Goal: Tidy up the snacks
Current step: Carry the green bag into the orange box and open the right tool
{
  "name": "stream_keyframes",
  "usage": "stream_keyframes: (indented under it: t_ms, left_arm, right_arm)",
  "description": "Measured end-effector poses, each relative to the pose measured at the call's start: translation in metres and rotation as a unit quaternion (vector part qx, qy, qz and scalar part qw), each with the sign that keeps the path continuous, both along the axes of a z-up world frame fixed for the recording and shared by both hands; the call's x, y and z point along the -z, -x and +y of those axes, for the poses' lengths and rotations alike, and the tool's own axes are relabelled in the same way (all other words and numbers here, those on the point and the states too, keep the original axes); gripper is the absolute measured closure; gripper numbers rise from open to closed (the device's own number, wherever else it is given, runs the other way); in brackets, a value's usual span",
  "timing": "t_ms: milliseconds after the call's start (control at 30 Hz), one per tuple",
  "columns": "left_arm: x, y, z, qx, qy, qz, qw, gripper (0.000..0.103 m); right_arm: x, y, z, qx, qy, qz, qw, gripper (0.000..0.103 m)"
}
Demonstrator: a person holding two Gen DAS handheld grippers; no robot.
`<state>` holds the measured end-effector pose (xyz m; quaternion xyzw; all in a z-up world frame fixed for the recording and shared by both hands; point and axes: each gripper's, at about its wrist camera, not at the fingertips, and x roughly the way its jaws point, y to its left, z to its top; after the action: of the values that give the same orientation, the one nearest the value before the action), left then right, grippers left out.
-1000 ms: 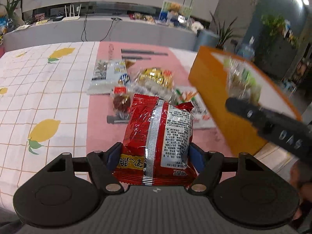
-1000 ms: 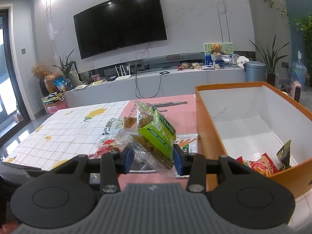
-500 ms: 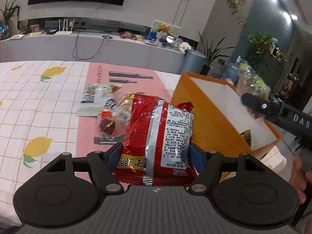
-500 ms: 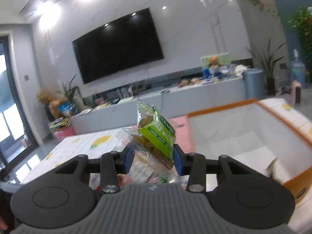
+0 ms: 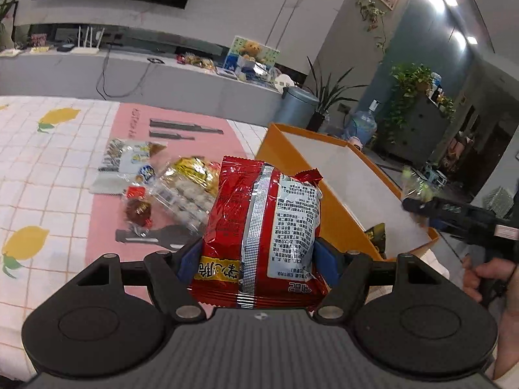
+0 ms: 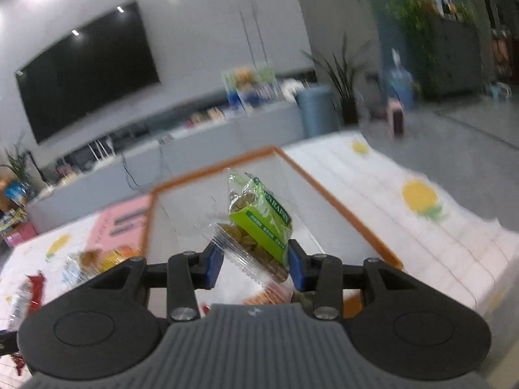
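Swung from the table's snack pile to above the orange box, the right gripper clamps the raisin packet, ready to drop, while the left gripper grips the red bag beside it.

The green raisin packet reads "RAISIN"; other print stays illegible.

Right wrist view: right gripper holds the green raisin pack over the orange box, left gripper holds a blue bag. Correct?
One thing is off: the bag in the left gripper is red, not blue, as the left wrist view shows the red bag between its blue pads. The rest stands: the right wrist view shows the right gripper holding the green raisin pack over the orange box.
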<state>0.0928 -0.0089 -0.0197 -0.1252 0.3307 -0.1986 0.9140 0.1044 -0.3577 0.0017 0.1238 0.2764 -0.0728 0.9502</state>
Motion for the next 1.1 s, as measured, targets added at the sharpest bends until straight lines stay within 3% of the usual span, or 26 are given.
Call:
stream_keyframes:
  t_ms: [300,400,533,667,867,1100]
  left_arm:
    - [0.002,0.005,-0.001,0.005,-0.007,-0.003,1.0000,0.020]
    - [0.001,0.005,0.000,0.002,-0.005,-0.003,1.0000,0.020]
    - [0.001,0.005,0.000,0.001,-0.003,0.000,1.0000,0.020]
    - [-0.001,0.007,-0.003,0.004,-0.004,-0.002,1.0000,0.020]
    - [-0.007,0.009,-0.010,0.006,-0.006,-0.010,0.9999,0.020]
    - [-0.020,0.006,-0.035,0.024,-0.006,-0.011,0.9996,0.020]
  right_arm:
    - [0.017,-0.025,0.013,0.040,0.055,0.067,0.995,0.062]
    - [0.019,-0.028,0.011,0.044,0.075,0.071,0.994,0.061]
    - [0.015,-0.026,0.005,0.076,0.096,0.065,0.990,0.061]
    - [0.011,-0.022,0.001,0.085,0.082,0.048,0.992,0.037]
    - [-0.004,-0.012,0.006,0.063,0.060,-0.009,0.996,0.026]
    - [-0.011,0.000,0.005,0.055,0.046,-0.046,0.996,0.026]
